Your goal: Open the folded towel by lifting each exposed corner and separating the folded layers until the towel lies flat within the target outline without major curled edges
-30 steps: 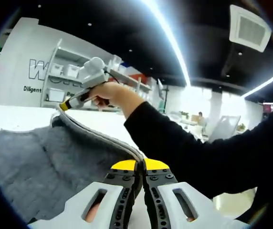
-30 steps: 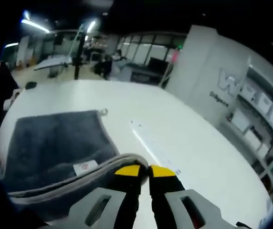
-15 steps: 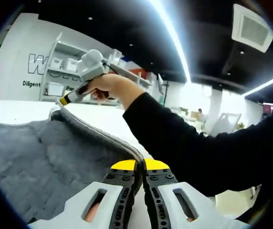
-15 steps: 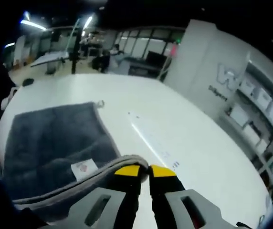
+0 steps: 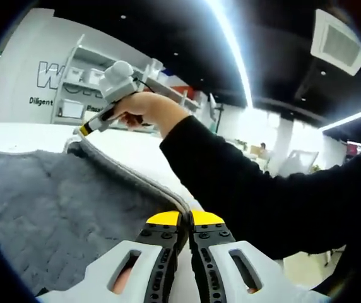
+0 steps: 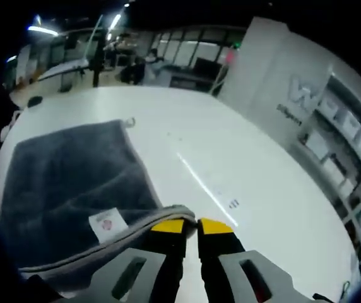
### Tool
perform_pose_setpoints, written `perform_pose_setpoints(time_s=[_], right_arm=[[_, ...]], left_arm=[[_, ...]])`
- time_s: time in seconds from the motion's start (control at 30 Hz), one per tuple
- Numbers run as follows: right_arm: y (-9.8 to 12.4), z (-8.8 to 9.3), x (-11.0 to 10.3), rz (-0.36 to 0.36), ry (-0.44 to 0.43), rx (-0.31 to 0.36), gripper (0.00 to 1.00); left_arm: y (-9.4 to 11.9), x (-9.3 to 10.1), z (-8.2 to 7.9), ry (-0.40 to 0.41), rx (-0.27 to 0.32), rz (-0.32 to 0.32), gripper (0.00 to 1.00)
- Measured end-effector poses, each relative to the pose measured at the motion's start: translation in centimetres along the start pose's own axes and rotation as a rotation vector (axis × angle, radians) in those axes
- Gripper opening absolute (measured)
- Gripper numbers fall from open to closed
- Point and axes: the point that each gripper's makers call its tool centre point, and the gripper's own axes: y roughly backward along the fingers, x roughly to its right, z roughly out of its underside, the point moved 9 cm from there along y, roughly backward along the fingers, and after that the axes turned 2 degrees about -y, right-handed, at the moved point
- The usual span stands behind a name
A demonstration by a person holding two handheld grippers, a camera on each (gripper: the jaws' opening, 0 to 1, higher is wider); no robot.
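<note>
White tabletop (image 6: pixel 243 164) carries the grey towel (image 6: pixel 67 177) — soft, limp, light. Both hand-held grippers, left (image 5: pixel 185 219) and right (image 6: pixel 191 225), are clamped on its pale bound hem (image 5: pixel 130 177) at 2 corners, the firmest hold.

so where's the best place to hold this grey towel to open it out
Grip the grey fluffy towel along its light piped hem at the corners, coming in from outside the edge. The hem is firm and lifted clear. The left tool and right tool are each shut on it there.
</note>
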Motion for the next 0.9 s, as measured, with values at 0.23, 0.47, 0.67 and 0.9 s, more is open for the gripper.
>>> perform_pose_setpoints(time_s=[0.23, 0.47, 0.67, 0.9], right_arm=[[-0.2, 1.0, 0.0, 0.011, 0.003, -0.029, 0.04], [-0.6, 2.3, -0.4, 0.014, 0.023, -0.098, 0.04], [-0.4, 2.7, -0.7, 0.012, 0.021, -0.109, 0.04], [-0.3, 3.4, -1.1, 0.018, 0.027, -0.144, 0.04]], left_arm=[[-0.4, 0.2, 0.3, -0.009, -0.019, 0.006, 0.04], [-0.7, 0.3, 0.6, -0.010, -0.045, 0.016, 0.04], [-0.8, 0.4, 0.7, -0.010, -0.061, 0.026, 0.04], [-1.0, 0.4, 0.7, -0.017, -0.069, 0.030, 0.04]])
